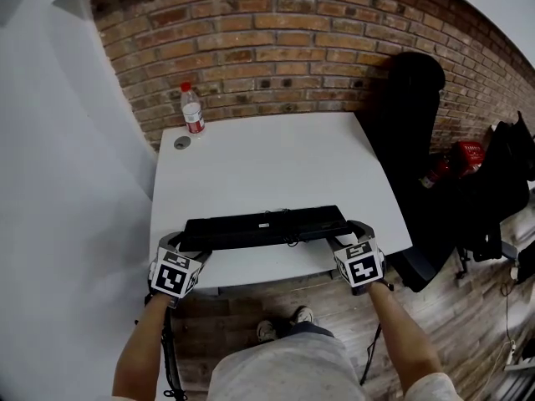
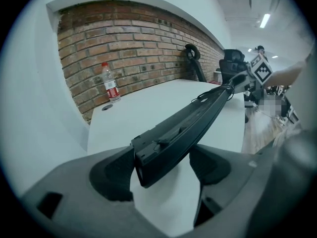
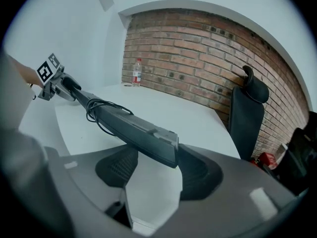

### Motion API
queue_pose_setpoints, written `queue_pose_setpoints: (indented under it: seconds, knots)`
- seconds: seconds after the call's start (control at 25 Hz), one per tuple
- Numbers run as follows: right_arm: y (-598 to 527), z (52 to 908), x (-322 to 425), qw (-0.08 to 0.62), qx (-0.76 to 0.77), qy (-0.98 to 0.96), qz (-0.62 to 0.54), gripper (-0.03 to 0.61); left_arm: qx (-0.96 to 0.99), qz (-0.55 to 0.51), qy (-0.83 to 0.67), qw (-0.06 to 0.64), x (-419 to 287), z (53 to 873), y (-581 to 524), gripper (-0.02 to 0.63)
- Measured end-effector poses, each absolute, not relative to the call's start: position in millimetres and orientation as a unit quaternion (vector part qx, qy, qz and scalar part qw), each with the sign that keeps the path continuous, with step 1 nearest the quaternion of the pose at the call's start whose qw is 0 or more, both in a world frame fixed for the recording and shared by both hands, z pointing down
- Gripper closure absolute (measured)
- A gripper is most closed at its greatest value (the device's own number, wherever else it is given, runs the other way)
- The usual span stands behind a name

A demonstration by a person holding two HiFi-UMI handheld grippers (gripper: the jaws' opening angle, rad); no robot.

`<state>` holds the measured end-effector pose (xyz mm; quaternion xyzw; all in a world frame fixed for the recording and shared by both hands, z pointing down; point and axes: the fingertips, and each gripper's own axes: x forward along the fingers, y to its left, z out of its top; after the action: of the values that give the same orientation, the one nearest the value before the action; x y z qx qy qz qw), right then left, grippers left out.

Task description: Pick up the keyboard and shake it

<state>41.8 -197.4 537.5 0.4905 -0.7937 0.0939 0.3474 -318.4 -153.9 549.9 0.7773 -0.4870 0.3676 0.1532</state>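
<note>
A black keyboard hangs lengthwise over the front part of the white table, turned on edge with its underside showing. My left gripper is shut on its left end, which sits between the pads. My right gripper is shut on the right end, the pads close against it. The keyboard runs away from the left gripper toward the right gripper's marker cube. Its cable is looped around the body of the keyboard.
A plastic water bottle with a red label stands at the table's far left corner by the brick wall, next to a small round grommet. A black chair stands right of the table. The person's feet are below the table's front edge.
</note>
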Motion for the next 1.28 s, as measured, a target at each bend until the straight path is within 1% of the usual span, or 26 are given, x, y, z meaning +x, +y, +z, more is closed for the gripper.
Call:
queue_pose_setpoints:
  seconds: [0.32, 0.68, 0.96, 1.28]
  knots:
    - [-191, 547, 42, 0.381, 0.485, -0.785, 0.059, 0.319, 0.781, 0.387, -0.472, 0.129, -313, 563, -148, 0.267]
    - [-182, 562, 46, 0.424, 0.469, -0.775, 0.015, 0.318, 0.774, 0.422, -0.455, 0.124, -310, 580, -133, 0.252]
    - [-175, 570, 49, 0.445, 0.451, -0.773, 0.006, 0.311, 0.77, 0.426, -0.454, 0.137, -305, 581, -122, 0.256]
    - [-167, 574, 52, 0.445, 0.439, -0.781, -0.002, 0.319, 0.762, 0.411, -0.477, 0.151, -302, 580, -107, 0.256]
